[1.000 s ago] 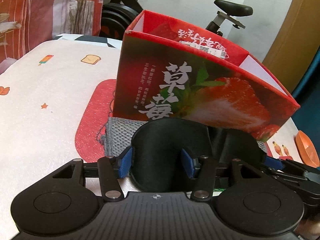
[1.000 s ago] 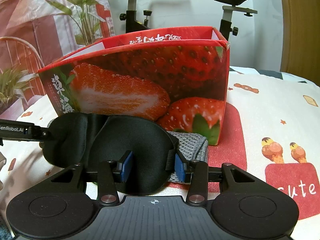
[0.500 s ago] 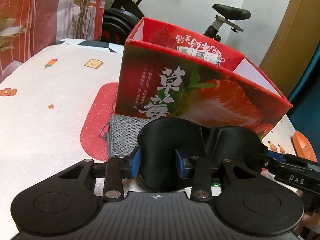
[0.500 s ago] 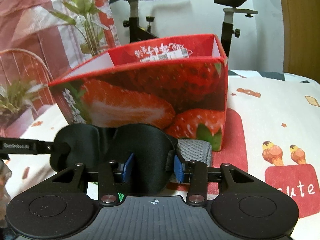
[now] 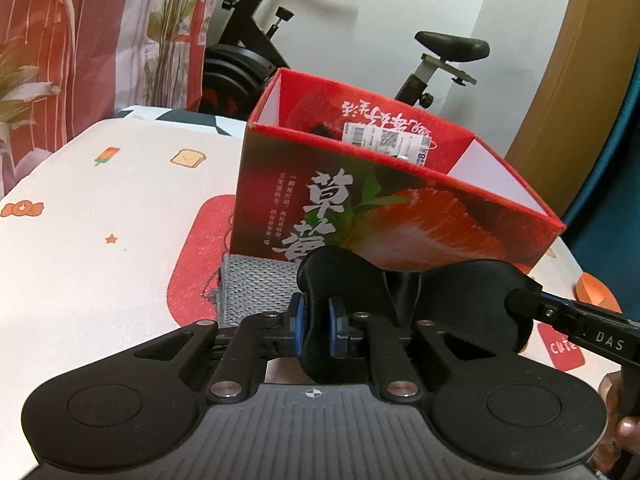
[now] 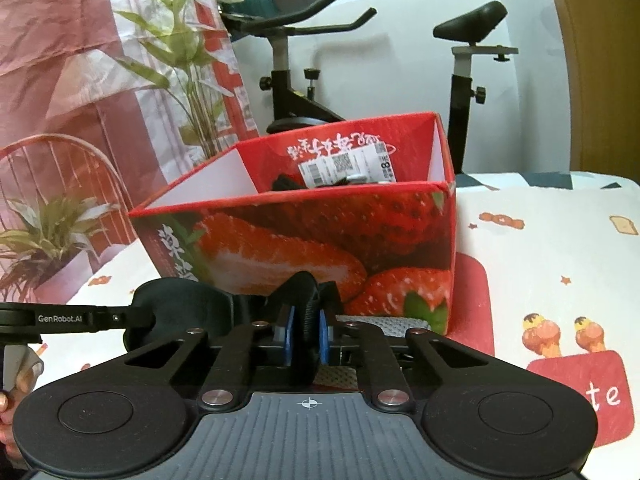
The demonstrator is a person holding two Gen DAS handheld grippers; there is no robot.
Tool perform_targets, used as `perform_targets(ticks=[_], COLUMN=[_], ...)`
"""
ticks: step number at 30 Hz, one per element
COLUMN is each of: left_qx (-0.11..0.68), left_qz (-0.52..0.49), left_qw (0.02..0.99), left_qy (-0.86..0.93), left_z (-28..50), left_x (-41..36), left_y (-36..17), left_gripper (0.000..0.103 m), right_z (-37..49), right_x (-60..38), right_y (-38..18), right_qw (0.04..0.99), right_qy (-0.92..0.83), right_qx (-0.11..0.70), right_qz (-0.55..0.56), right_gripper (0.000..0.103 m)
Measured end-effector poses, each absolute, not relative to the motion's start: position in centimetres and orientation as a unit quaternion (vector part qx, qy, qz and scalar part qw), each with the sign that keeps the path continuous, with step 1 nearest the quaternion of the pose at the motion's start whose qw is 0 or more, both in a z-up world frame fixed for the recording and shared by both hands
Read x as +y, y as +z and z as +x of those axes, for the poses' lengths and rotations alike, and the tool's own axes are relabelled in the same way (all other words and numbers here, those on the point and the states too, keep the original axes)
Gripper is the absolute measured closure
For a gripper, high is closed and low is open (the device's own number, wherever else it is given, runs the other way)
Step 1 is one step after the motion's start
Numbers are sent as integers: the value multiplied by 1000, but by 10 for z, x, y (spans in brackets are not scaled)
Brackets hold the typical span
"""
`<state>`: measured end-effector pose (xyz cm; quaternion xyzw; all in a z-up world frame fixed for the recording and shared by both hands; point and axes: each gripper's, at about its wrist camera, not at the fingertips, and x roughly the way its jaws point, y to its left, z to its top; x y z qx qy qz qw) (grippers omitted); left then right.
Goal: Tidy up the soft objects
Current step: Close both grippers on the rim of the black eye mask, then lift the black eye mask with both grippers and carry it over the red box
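Grippers pinch a black sleep mask (image 5: pixel 472 300) at each end: left gripper (image 5: pixel 316 326) and right gripper (image 6: pixel 306 334), jaws clamped tight. Just beyond it stands an open strawberry box (image 5: pixel 400 216), with a grey cloth (image 5: pixel 256 288) lying at its near base.

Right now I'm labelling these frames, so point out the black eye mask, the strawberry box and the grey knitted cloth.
black eye mask (image 5: pixel 476 292), left wrist view, its right cup.
strawberry box (image 6: pixel 320 232), right wrist view, its near printed wall.
grey knitted cloth (image 5: pixel 256 288), left wrist view, its exposed left part.
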<state>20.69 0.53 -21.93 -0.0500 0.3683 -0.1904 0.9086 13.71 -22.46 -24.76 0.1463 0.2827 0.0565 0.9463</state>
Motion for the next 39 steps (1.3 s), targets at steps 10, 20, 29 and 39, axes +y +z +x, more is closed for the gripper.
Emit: perform_targets(ticks=[10,20,29,39], left_qx=[339,299,242,181], left_qz=[-48,-50,-42,-25], left_qw=[916,929,943,954], left_qy=[-207,-214,-225,-239], left_z=[189,174,175,196], left_x=[6,10,10,-13], left_y=[-195,-165,-123,-92], left_gripper=[92,92,92,92], right_z=[123,106,104,131], right_x=[-217,-219,-221,-232], right_y=[-232,-204,-162,-114], right_qw=[955,968,978,987], right_qy=[76,81,93,73], right_qx=[253,209,164,129], right_qz=[134,115,94,55], right_gripper=[92,93,93,93])
